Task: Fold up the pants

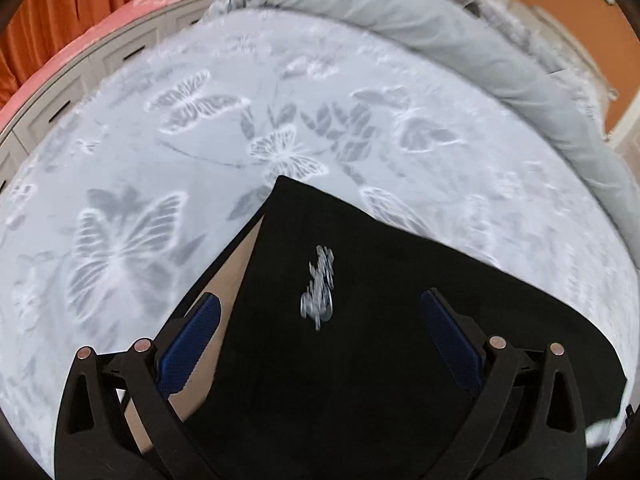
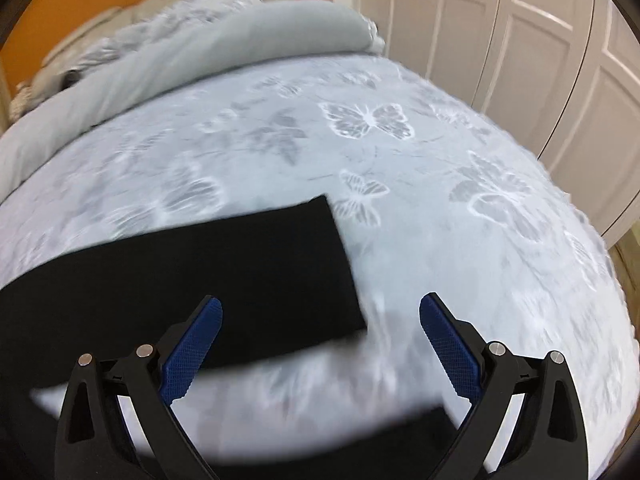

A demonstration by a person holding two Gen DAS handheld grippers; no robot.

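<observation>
2 hand-held grippers, 1 pair of black pants, 1 bed.

Item 1: pants. Black fabric lying flat on the bedspread. In the left wrist view the cloth fills the lower centre, rising to a corner near the middle of the frame, with a blurred silver script logo on its upper surface. A tan strip shows between 2 dark edges at the cloth's left side; what it is cannot be told. In the right wrist view the pants form a dark band running from the left edge to a squared end left of centre, and a second dark edge sits blurred at the bottom of the frame.

Item 2: left gripper. Jaws spread wide, blue pads on either side, nothing pinched between them. It hangs above the logo area of the pants.

Item 3: right gripper. Jaws spread wide, holding nothing. Its left finger lies over the black cloth, its right finger over bare bedspread, just past the squared end.

Item 4: bedspread, pale blue-grey with white butterfly print. A rolled grey blanket lies along the far edge.

Item 5: surroundings. Orange wall, white panelled doors beside the bed. Both views carry motion blur.
</observation>
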